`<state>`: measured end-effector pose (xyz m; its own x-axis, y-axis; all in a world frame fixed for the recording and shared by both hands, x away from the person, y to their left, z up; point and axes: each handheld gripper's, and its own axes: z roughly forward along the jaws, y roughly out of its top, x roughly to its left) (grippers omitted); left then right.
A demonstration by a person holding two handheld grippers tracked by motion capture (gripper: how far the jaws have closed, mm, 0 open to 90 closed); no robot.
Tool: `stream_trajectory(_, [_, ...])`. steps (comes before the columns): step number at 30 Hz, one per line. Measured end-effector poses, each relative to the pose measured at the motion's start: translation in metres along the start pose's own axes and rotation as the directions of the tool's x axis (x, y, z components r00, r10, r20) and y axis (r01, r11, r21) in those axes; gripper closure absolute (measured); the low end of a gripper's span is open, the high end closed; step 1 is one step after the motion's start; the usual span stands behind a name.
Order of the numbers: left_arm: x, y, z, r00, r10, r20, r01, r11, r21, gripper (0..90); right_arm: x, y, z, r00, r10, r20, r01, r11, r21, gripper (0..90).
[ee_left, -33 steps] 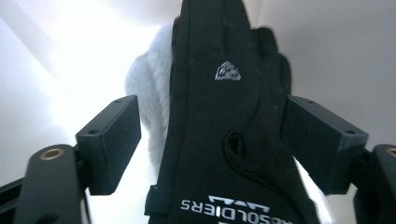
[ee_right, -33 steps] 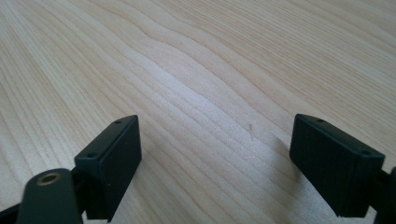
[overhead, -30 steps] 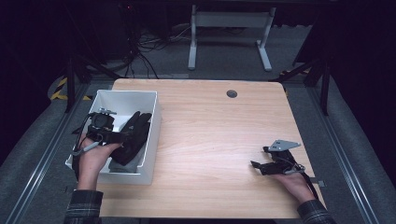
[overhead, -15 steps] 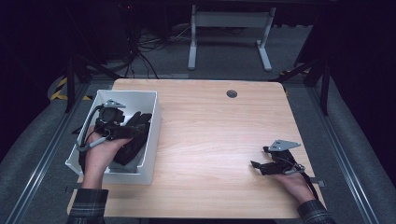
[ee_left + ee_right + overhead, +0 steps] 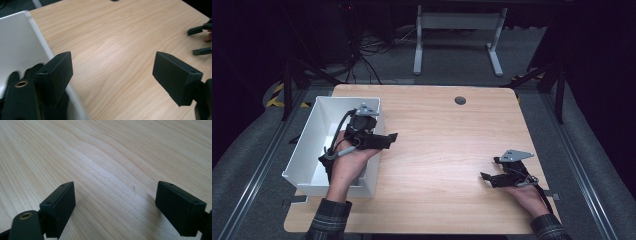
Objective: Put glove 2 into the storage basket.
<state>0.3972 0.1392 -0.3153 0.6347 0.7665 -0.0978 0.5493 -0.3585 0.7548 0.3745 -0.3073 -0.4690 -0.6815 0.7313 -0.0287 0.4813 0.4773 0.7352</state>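
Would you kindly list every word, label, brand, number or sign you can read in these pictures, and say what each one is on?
None: no readable text in any view.
The white bin, the wooden table, the left gripper and the right gripper bear no lettering that can be made out.
The yellow and black hazard stripes on the floor are a pattern, not words.
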Motion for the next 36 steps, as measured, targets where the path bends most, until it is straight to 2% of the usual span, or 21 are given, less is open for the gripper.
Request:
stream_trajectory(1, [-0.009, 0.002, 0.006, 0.9997, 0.018, 0.016, -0.018, 0.9998, -0.002, 17.0, 0.0, 0.0, 0.0, 1.0, 0.0, 0.0, 0.0, 1.0, 0.0, 17.0])
stream_trajectory(2, [-0.009, 0.002, 0.006, 0.9997, 0.018, 0.016, -0.018, 0.9998, -0.002, 17.0, 0.0, 0.0, 0.0, 1.0, 0.0, 0.0, 0.0, 1.0, 0.0, 17.0])
stream_trajectory(4, [-0.025, 0.004, 0.017, 0.9984, 0.041, 0.039, -0.04, 0.9992, -0.009, 17.0, 0.0, 0.0, 0.0, 1.0, 0.0, 0.0, 0.0, 1.0, 0.0, 16.9])
stream_trajectory(7, [-0.041, 0.004, 0.03, 0.9951, 0.066, 0.074, -0.065, 0.9977, -0.021, 17.0, 0.0, 0.0, 0.0, 1.0, 0.0, 0.0, 0.0, 1.0, 0.0, 16.9])
stream_trajectory(8, [-0.046, 0.003, 0.034, 0.9928, 0.072, 0.096, -0.069, 0.9972, -0.028, 17.0, 0.0, 0.0, 0.0, 1.0, -0.001, 0.0, 0.001, 1.0, 0.0, 16.9])
stream_trajectory(11, [-0.058, -0.002, 0.048, 0.9872, 0.098, 0.127, -0.096, 0.9952, -0.017, 17.0, 0.0, 0.0, 0.0, 1.0, -0.002, 0.0, 0.002, 1.0, 0.001, 16.7])
stream_trajectory(14, [-0.069, -0.011, 0.064, 0.9821, 0.127, 0.139, -0.128, 0.9917, 0.003, 16.0, 0.0, 0.0, 0.0, 1.0, -0.002, 0.0, 0.002, 1.0, 0.001, 16.7])
stream_trajectory(18, [-0.077, -0.027, 0.084, 0.9717, 0.166, 0.168, -0.171, 0.9851, 0.018, 14.9, 0.0, 0.0, 0.0, 1.0, -0.002, 0.004, 0.002, 1.0, 0.003, 15.3])
stream_trajectory(23, [-0.084, -0.044, 0.102, 0.9637, 0.19, 0.188, -0.203, 0.9775, 0.057, 12.9, 0.001, 0.0, 0.0, 0.9999, -0.008, 0.013, 0.008, 1.0, 0.002, 13.8])
stream_trajectory(27, [-0.088, -0.061, 0.117, 0.9623, 0.203, 0.18, -0.219, 0.9733, 0.069, 11.2, 0.002, 0.0, 0.0, 0.9998, -0.019, 0.01, 0.019, 1.0, 0.005, 12.0])
stream_trajectory(30, [-0.09, -0.072, 0.128, 0.958, 0.224, 0.179, -0.241, 0.9674, 0.078, 10.4, 0.001, 0.0, 0.001, 0.9999, -0.013, 0.006, 0.013, 1.0, 0.007, 11.5])
stream_trajectory(34, [-0.092, -0.08, 0.136, 0.9539, 0.246, 0.172, -0.263, 0.9609, 0.086, 7.9, 0.001, 0.0, 0.001, 1.0, -0.008, 0.004, 0.008, 1.0, 0.011, 11.3])
stream_trajectory(36, [-0.092, -0.083, 0.14, 0.9538, 0.246, 0.173, -0.264, 0.9599, 0.094, 5.9, 0.001, 0.0, 0.001, 1.0, -0.008, 0.004, 0.007, 1.0, 0.011, 11.2])
